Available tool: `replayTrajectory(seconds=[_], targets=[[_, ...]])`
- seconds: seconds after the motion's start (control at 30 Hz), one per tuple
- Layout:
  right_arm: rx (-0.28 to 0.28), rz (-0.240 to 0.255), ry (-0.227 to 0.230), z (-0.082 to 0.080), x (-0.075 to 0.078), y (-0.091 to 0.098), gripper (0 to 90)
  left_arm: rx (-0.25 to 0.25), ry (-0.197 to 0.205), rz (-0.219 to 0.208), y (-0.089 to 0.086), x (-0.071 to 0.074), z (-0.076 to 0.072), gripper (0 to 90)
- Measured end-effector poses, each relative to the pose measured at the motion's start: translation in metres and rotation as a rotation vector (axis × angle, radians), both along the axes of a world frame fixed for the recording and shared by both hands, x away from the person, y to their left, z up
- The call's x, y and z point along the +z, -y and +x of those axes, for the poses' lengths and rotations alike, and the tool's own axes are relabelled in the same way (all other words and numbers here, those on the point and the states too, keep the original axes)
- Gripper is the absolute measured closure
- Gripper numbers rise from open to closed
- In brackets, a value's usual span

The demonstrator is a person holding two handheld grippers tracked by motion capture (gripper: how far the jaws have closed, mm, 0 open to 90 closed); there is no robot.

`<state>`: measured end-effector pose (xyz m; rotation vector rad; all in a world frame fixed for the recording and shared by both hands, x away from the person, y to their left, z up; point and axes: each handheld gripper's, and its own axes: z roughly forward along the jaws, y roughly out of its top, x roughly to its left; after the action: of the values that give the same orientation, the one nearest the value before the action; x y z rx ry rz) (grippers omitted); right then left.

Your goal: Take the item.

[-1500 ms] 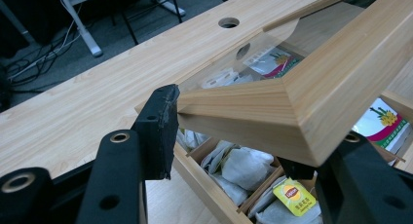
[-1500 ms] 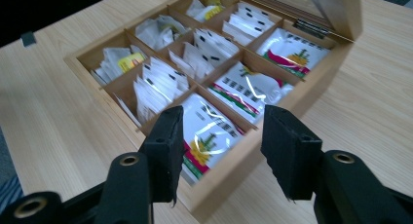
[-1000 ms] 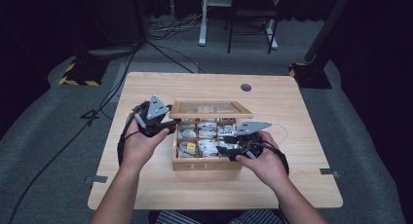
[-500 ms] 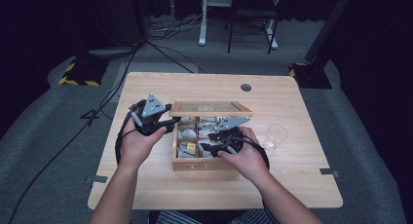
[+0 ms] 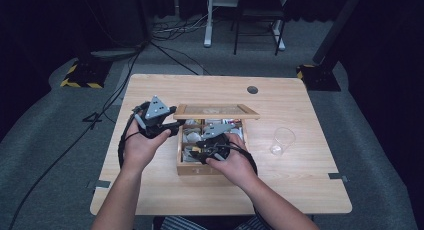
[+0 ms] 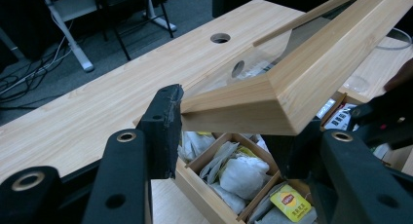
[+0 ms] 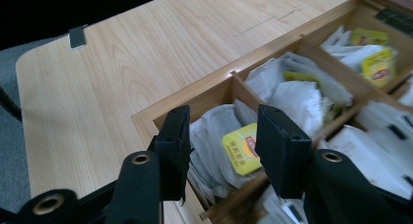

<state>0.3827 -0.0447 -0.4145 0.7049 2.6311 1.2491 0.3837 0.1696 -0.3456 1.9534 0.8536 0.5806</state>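
A wooden tea box [image 5: 210, 169] sits mid-table, its compartments full of white tea bags [image 6: 234, 173]. My left gripper [image 5: 172, 125] is shut on the left corner of the glass-paned lid [image 5: 215, 111] and holds it raised; in the left gripper view the jaws [image 6: 229, 117] clamp that lid corner [image 6: 272, 102]. My right gripper [image 5: 197, 150] hovers over the box's front-left compartment. Its jaws [image 7: 224, 131] have just been closing and stand open, with a tea bag's yellow tag [image 7: 241, 148] between them, untouched.
An empty clear glass [image 5: 282, 140] stands on the table right of the box. The table has a round cable hole [image 5: 252, 89] at the back. Bare wood lies left of the box [image 7: 122, 73], and a metal bracket [image 7: 77, 36] marks the table edge.
My right gripper has moved left from the box's right side to its front-left compartment, uncovering the glass. The left gripper has kept the lid raised in place.
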Motion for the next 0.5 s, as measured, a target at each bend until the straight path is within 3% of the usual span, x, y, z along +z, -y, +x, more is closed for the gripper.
replayTrajectory(seconds=[0.27, 0.5], targets=[[0.019, -0.036, 0.013, 0.004, -0.012, -0.011, 55.8, 0.000, -0.001, 0.003, 0.000, 0.000, 0.000, 51.1], [0.021, -0.106, 0.050, 0.007, -0.019, -0.016, 52.8, -0.003, -0.008, 0.007, 0.001, -0.001, 0.000, 50.3]])
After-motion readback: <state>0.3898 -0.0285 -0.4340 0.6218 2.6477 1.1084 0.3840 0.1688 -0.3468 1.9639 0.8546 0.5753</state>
